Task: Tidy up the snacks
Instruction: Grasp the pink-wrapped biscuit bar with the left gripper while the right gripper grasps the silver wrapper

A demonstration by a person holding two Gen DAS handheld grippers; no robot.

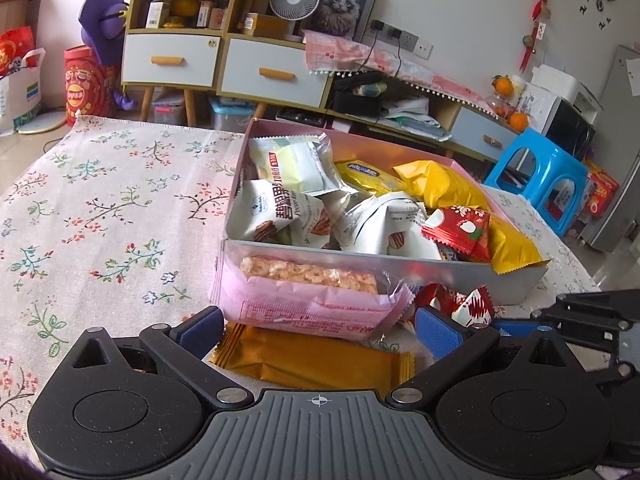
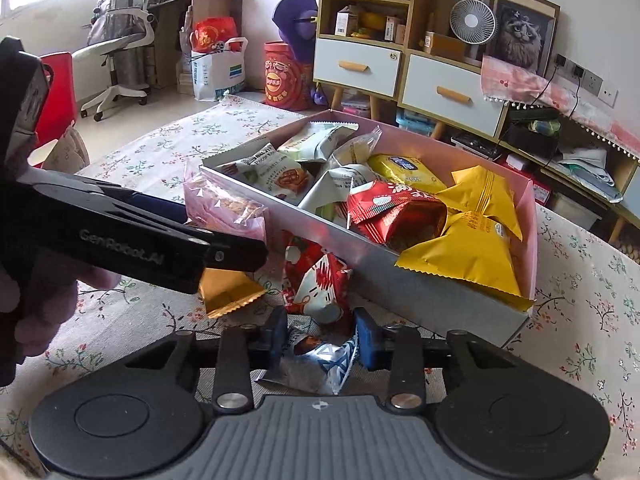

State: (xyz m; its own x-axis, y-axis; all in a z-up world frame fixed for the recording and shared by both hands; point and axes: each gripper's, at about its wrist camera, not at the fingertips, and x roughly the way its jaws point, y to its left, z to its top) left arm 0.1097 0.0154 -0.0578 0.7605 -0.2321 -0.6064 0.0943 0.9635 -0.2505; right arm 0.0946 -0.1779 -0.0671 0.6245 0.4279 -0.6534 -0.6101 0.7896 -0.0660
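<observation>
Most snacks already sit in the pink box [image 2: 400, 280] on the counter [image 1: 80, 200], which looks well filled. Left outside by its near wall are a pink rice-cake packet [image 1: 312, 296], a gold packet [image 1: 316, 356], a red-and-white packet [image 2: 316, 280] and a silver-blue packet [image 2: 320, 360]. The left tongs [image 1: 318, 326] are spread around the rice-cake packet without pinching it; the right tongs [image 2: 320, 340] are nearly pressed together, pinching the silver-blue packet, so roughly four items still need boxing.
</observation>
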